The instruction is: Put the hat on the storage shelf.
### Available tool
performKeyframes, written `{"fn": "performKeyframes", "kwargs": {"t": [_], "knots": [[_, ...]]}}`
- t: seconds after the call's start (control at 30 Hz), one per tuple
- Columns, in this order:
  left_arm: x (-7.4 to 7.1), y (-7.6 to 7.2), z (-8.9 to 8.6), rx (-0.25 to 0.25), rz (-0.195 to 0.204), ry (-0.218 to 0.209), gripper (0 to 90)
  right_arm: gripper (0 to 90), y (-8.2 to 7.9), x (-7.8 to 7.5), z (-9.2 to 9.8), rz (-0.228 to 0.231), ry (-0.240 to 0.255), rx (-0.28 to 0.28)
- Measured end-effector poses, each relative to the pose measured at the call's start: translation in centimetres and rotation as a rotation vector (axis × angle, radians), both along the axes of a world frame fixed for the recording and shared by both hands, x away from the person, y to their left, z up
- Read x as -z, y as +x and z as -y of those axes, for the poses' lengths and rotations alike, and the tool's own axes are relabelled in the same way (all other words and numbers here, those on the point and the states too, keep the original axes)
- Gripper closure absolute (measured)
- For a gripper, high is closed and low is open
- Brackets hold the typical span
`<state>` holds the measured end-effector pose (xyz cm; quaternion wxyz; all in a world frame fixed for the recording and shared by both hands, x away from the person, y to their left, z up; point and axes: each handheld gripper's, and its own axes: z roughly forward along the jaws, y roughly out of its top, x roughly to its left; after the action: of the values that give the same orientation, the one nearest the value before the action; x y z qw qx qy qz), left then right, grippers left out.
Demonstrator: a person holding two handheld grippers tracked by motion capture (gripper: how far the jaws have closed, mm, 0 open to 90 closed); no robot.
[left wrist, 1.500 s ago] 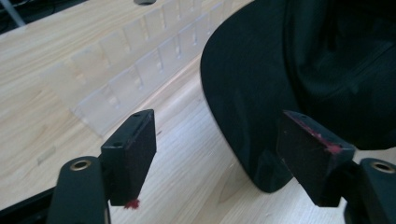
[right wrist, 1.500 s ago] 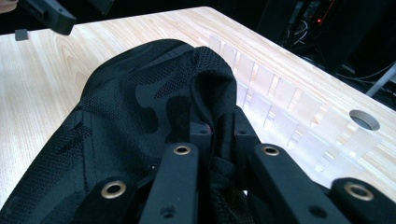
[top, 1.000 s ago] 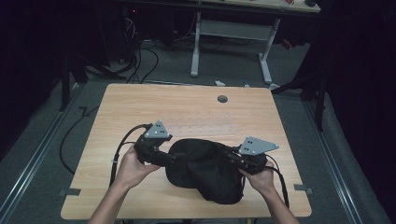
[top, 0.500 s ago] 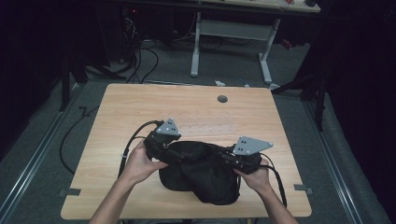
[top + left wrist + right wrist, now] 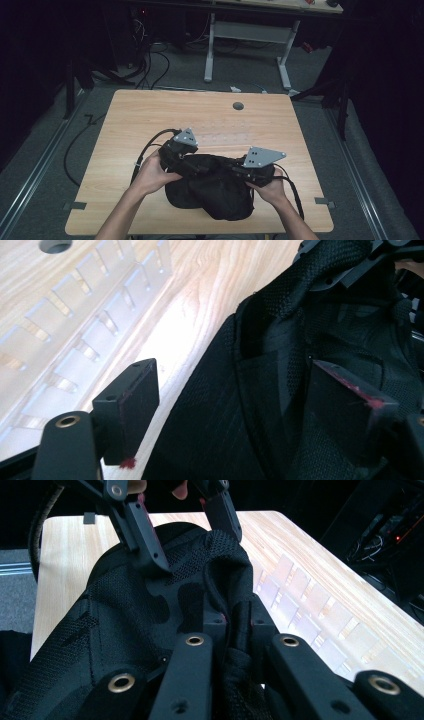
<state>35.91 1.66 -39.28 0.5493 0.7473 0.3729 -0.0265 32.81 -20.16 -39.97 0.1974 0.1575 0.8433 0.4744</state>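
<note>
**Both grippers on the black bag, near edge of table**

I see the black fabric bag (image 5: 210, 187) lying crumpled on the wooden table (image 5: 150, 115), toward the near edge and roughly centred. My two hands come in from the bottom of the high view, one on each side of it.

Left gripper (image 5: 192, 162) sits at the bag's left upper edge, held by my left hand (image 5: 150, 172). In the left gripper view its jaws stand spread apart: one pad (image 5: 131, 405) is out over bare wood just beside the fabric, the other pad (image 5: 345, 405) is against the bag's mesh. Fabric lies between them, not pinched.

Right gripper (image 5: 240, 172) is at the bag's right upper edge, in my right hand (image 5: 272, 190). In the right gripper view (image 5: 235, 617) its jaws are pressed together on a fold of the bag's edge, with cloth bunched up between them. That same view has the left gripper (image 5: 195, 545) farther off, its two jaws apart and reaching down onto the bag's far side.

A small round hole (image 5: 238, 106) is in the tabletop, well apart from the bag, toward the far edge. Cables trail from both grippers across the wood.
</note>
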Motion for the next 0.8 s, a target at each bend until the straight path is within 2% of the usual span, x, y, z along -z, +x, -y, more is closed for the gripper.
{"fn": "performKeyframes", "kwargs": {"t": [0.33,0.43,0.6,0.8], "knots": [[0.1,-0.2,-0.1,0.023,-0.031,0.014,30.4,84.0,0.0,-0.2,-0.3,0.021,0.000,-0.006],[0.1,-0.3,-0.2,0.026,-0.026,0.027,32.6,84.1,0.0,-0.1,-0.3,0.030,-0.002,-0.004],[-0.1,-0.6,-0.6,0.027,-0.016,0.015,37.1,84.1,0.1,-0.1,-0.4,0.043,-0.001,0.011],[-0.5,-0.9,-1.3,0.050,-0.048,-0.018,50.4,84.1,0.0,-0.2,-0.6,0.078,-0.012,0.044]]}}
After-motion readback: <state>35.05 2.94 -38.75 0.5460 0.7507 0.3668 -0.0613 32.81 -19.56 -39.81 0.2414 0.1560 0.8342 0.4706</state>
